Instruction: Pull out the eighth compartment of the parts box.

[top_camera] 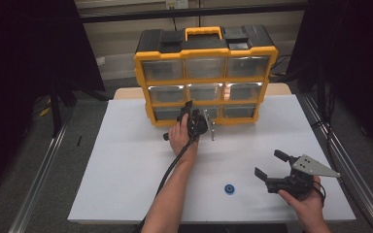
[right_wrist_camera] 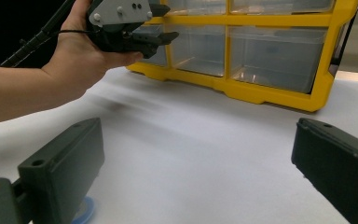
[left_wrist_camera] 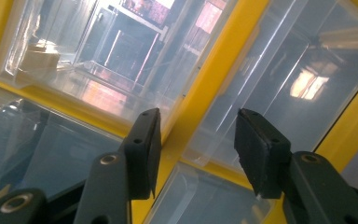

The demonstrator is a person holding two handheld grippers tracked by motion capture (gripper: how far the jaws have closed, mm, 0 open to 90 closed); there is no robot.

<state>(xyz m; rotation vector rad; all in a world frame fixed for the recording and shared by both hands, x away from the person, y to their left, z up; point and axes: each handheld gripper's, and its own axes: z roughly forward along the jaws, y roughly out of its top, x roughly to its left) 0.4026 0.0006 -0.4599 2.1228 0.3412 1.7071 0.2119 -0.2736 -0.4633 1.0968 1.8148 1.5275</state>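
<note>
Nearest me, my right gripper point(top_camera: 271, 168) hangs low over the table point(top_camera: 126, 160) at its front right, jaws spread wide and holding nothing. Just to its left lies a small blue ring point(top_camera: 229, 189), flat on the white top and apart from the jaws; in the right gripper view a sliver of it peeks out behind my left-hand jaw at the bottom edge.

Farther out, my left hand point(top_camera: 180, 136) has the left gripper point(top_camera: 188, 112) up against the front of the yellow cabinet point(top_camera: 206, 48), at the bottom row of clear drawers. In the left gripper view the jaws stand open, a moderate gap, with a yellow divider point(left_wrist_camera: 200, 112) running up between them and drawers point(left_wrist_camera: 270, 79) on either side. Nothing is pinched. I cannot tell whether the tips touch the plastic or sit just short of it.

I judge the step in hand is opening a drawer: the left gripper is lining up on a drawer front, and the ring waits for the right. The drawers all look shut and empty from here.

The next move calls for shifting the left jaws off the divider and onto one drawer's lip, closing on it, then pulling straight back toward me so the drawer slides without tipping the cabinet. The right gripper needs to drop over the ring and close on its rim.
</note>
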